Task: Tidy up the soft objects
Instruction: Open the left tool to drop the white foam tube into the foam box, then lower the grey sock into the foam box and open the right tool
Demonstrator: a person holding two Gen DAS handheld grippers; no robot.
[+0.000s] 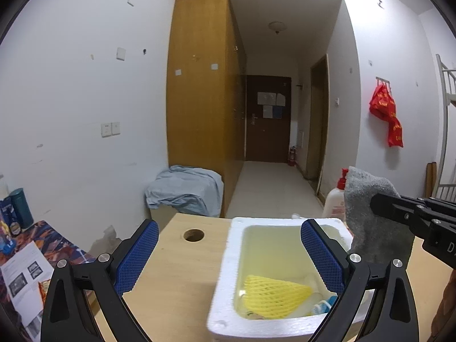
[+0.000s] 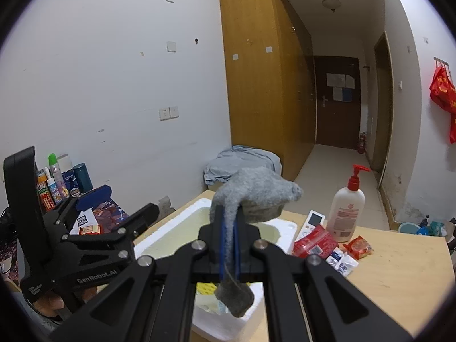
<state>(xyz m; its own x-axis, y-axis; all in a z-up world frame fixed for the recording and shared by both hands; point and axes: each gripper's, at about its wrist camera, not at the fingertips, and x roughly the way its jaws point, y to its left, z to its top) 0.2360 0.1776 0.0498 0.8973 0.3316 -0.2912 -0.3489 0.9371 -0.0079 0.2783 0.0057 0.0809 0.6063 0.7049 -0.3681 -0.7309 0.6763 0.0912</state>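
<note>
A white foam box sits on the wooden table; inside lie a yellow foam net and a blue-and-white item. My left gripper is open and empty, its blue pads either side of the box's left half. My right gripper is shut on a grey sock, held above the foam box. The sock and right gripper also show at the right of the left wrist view, over the box's right rim.
A lotion pump bottle, a remote, red snack packs and small sachets lie on the table right of the box. The table has a round hole. Bottles stand on a patterned surface at left.
</note>
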